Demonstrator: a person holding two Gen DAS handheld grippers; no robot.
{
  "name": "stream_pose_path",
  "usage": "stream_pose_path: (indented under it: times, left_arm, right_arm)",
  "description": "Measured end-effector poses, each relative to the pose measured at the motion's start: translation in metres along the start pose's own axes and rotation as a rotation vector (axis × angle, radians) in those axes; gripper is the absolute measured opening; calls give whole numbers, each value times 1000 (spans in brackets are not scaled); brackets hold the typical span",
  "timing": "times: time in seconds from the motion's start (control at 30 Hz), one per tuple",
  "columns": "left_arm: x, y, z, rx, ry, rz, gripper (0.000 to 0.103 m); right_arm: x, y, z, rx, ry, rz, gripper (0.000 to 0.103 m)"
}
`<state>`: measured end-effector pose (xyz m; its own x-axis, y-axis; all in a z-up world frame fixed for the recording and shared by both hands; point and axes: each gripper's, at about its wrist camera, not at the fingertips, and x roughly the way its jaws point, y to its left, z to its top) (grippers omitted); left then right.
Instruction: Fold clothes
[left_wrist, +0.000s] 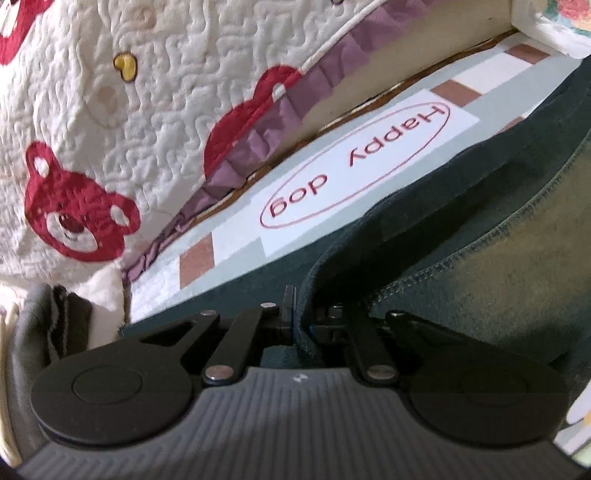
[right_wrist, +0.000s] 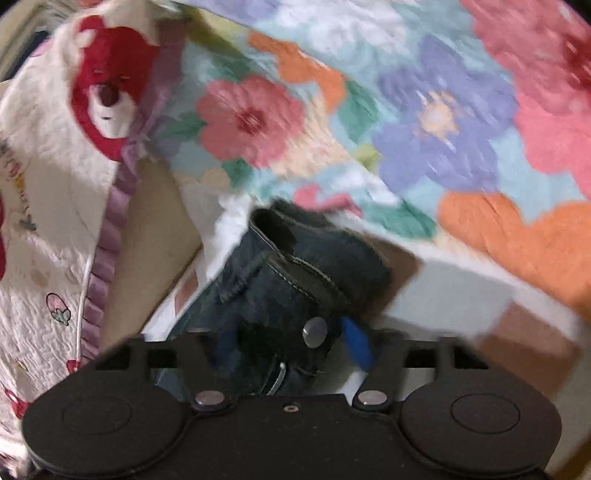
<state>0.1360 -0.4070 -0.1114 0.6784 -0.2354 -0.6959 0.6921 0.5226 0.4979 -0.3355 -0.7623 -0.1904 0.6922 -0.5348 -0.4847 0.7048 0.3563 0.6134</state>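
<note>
Dark denim jeans (left_wrist: 461, 236) lie over a checked mat with a "Happy dog" print (left_wrist: 354, 166). In the left wrist view my left gripper (left_wrist: 303, 317) is shut on a raised fold of the denim edge. In the right wrist view the waistband with its metal button (right_wrist: 314, 332) is bunched right in front of my right gripper (right_wrist: 288, 343). Its fingers sit either side of the waistband, one with a blue pad (right_wrist: 356, 343). That view is motion-blurred, and the grip itself is hidden by denim.
A white quilt with red bears and a purple ruffle (left_wrist: 110, 129) rises on the left, also in the right wrist view (right_wrist: 55, 184). A floral blanket (right_wrist: 424, 110) fills the far side. Grey cloth (left_wrist: 40, 332) lies at the lower left.
</note>
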Motion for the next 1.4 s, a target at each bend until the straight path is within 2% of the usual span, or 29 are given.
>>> stream_pose_path:
  times: [0.03, 0.1, 0.17, 0.2, 0.23, 0.3, 0.4, 0.47, 0.53, 0.6, 0.7, 0.8, 0.9, 1.0, 1.1, 1.2, 1.3, 1.4]
  left_arm:
    - [-4, 4, 3, -5, -11, -6, 5]
    - [-12, 10, 9, -12, -30, -17, 6]
    - [-3, 12, 11, 22, -12, -31, 10]
    - [3, 12, 11, 39, 0, -37, 20]
    - [13, 10, 9, 54, 28, -44, 25]
    - [32, 7, 3, 80, 84, -57, 27]
    - [38, 14, -5, 14, 97, -104, 27]
    - [34, 30, -9, -65, 90, -191, 27]
    - [30, 46, -14, -145, 82, -276, 27]
    - [17, 59, -21, -210, 47, -339, 42]
    - [-4, 81, -39, -299, -6, -429, 54]
    - [-22, 99, -64, -375, -51, -522, 59]
    - [-42, 102, -98, -376, -63, -581, 61]
    - [-62, 95, -132, -311, -89, -542, 64]
    - [-69, 95, -158, -271, -50, -455, 64]
    - [-66, 111, -179, -342, -21, -411, 64]
    - [-58, 135, -202, -521, -26, -456, 64]
    - [-48, 151, -212, -588, -12, -429, 62]
  right_arm:
    - [-6, 15, 2, -107, -44, -17, 31]
    - [-13, 42, 4, -276, -93, -69, 28]
    - [-6, 53, 6, -321, -68, -150, 28]
    - [-5, 58, 6, -338, -61, -180, 28]
    - [-6, 62, 5, -350, -60, -199, 28]
    - [-9, 70, 3, -375, -57, -238, 30]
    - [-14, 82, 0, -412, -53, -297, 36]
    - [-17, 89, -3, -437, -51, -336, 44]
    - [-20, 97, -5, -462, -48, -375, 46]
    - [-22, 112, -9, -507, -41, -384, 48]
    - [-22, 165, -27, -663, -11, -261, 49]
    - [-22, 217, -44, -817, 20, -135, 49]
    - [-7, 276, -74, -887, 110, 45, 51]
    - [12, 331, -113, -888, 245, 229, 51]
    - [35, 371, -163, -796, 452, 376, 51]
    - [58, 410, -213, -694, 657, 521, 51]
    - [67, 437, -261, -656, 796, 563, 51]
    - [58, 438, -298, -669, 869, 545, 51]
